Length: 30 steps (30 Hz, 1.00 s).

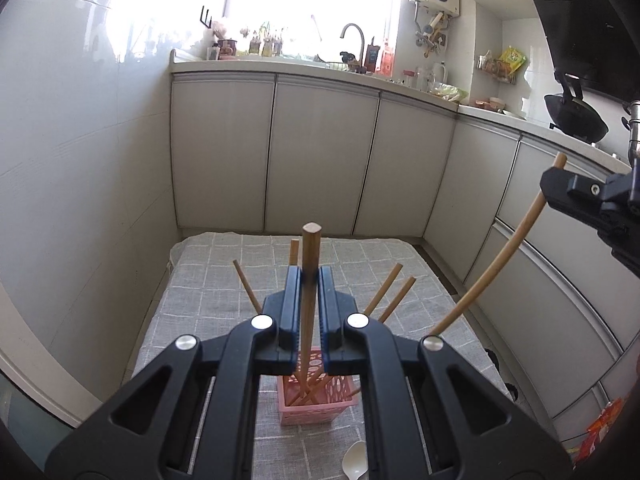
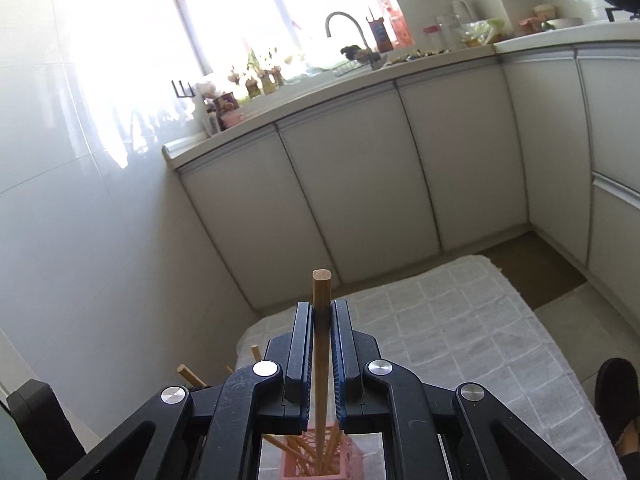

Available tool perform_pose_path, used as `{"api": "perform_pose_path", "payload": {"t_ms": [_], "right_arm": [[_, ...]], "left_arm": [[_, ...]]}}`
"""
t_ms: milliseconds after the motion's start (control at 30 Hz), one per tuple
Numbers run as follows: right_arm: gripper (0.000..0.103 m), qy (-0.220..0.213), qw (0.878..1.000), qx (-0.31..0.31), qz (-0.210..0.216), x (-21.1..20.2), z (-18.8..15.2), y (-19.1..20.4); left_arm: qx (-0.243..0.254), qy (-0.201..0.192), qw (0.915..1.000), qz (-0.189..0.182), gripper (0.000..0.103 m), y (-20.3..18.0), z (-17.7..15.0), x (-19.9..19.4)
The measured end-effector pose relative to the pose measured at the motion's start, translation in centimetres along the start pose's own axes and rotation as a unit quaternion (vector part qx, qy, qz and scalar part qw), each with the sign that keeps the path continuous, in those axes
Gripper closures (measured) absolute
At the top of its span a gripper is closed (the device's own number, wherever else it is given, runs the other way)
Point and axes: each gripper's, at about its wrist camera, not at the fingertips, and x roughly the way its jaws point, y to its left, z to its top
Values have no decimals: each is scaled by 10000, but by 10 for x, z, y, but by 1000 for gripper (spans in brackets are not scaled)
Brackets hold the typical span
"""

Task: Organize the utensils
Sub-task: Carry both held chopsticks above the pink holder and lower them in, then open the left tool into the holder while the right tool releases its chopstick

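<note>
Wooden chopstick (image 1: 309, 280) upright in left gripper (image 1: 309, 304); tip down

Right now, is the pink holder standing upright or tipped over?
Upright. The pink holder stands on the checked cloth with its open top up, and chopsticks lean out of it.

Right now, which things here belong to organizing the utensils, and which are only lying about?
For the job: left tongs holding a chopstick; right tongs holding another chopstick; pink holder; white spoon.

Lying about: wok; tap.
</note>
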Motion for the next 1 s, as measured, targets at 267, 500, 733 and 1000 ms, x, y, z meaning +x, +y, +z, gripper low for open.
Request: {"api": "perform_pose_path", "payload": {"t_ms": [267,500,733,1000], "right_arm": [[95,315,9994,3,-163,48,-20,-8],[94,813,9966,-29,-162,81,-35,-14],[70,917,9957,116,-48,63,-27,-24],[47,999,9947,-10,-233,12,-29,-42]], "left_arm": [[-38,234,9997,5,92,4,-5,4],[-253,346,9991,-71,73,9,-3,3],[-220,403,9989,-87,59,5,-2,-7],[-479,610,9966,-259,25,6,-4,-25]]}}
